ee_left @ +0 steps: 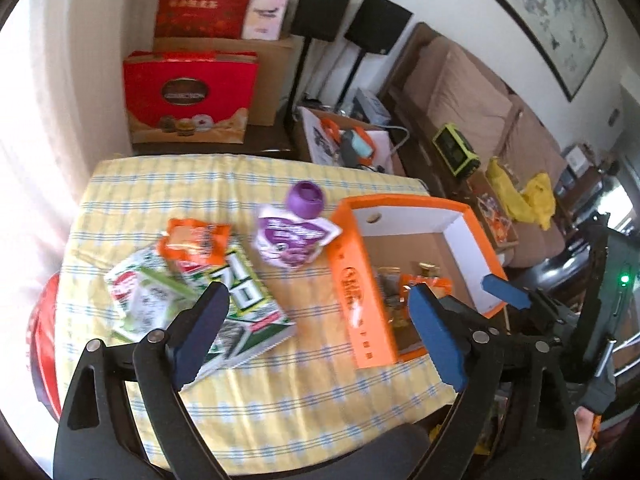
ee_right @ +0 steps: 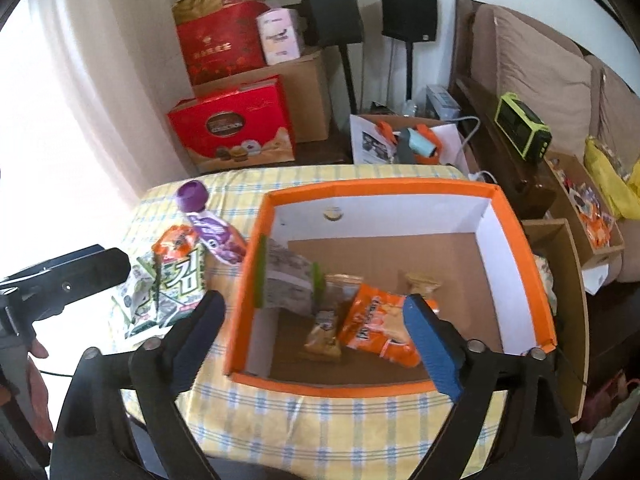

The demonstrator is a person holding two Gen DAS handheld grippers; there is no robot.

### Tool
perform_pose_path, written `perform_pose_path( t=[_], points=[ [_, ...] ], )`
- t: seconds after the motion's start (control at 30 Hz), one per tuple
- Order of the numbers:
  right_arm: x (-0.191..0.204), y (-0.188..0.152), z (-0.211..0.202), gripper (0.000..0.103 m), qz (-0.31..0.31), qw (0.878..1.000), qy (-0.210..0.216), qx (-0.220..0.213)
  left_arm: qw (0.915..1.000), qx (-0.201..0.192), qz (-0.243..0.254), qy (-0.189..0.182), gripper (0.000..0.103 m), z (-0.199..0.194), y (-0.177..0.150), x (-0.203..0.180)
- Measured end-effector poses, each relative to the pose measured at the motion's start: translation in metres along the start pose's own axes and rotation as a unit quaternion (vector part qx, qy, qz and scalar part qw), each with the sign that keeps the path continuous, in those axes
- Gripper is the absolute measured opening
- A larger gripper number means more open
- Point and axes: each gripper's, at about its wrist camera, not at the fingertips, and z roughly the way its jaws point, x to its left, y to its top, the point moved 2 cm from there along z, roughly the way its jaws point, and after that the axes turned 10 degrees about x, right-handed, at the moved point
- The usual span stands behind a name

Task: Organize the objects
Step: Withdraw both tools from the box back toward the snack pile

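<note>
- Orange box (ee_right: 516,248) sits on the right of the yellow checked counter (ee_right: 360,432), with an orange snack bag (ee_right: 380,328) inside.
- Green packets (ee_left: 168,292) and a purple pouch (ee_left: 288,236) lie left of it.
- Left gripper (ee_left: 320,328) and right gripper (ee_right: 316,340) have wide, empty jaws.

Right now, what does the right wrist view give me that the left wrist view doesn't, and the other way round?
Only the right wrist view looks down into the orange box: an orange snack bag, a grey packet against its left wall, and a small brown packet.

Only the left wrist view shows the whole pile still on the tablecloth: the green and white packets with an orange packet on top.

Both show the purple pouch outside the box, and both grippers, left gripper and right gripper, open with nothing between the jaws.
</note>
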Motion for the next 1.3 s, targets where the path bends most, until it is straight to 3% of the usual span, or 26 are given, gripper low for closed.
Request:
perform_pose_path(
  t=[0.07,0.6,0.73,0.97,1.3],
  points=[
    [0.008,0.0,0.001,0.102,-0.007,1.0,0.007,0.001,0.9999,-0.009,-0.007,-0.001,0.102,-0.007,-0.003,0.013],
    [0.083,0.002,0.023,0.103,-0.081,0.996,0.025,0.023,0.9948,-0.008,-0.072,0.072,0.103,-0.02,-0.029,0.121],
    [0.09,0.003,0.029,0.103,-0.082,0.996,0.03,0.026,0.9943,0.001,-0.059,0.089,0.103,-0.01,-0.034,0.13],
    [0.102,0.013,0.038,0.103,-0.075,0.994,0.072,0.038,0.9946,0.017,-0.057,0.086,0.103,0.021,-0.039,0.143],
    [0.12,0.039,0.048,0.102,-0.075,0.992,0.09,0.037,0.9958,0.033,-0.033,0.079,0.103,0.05,-0.037,0.138]
  ],
)
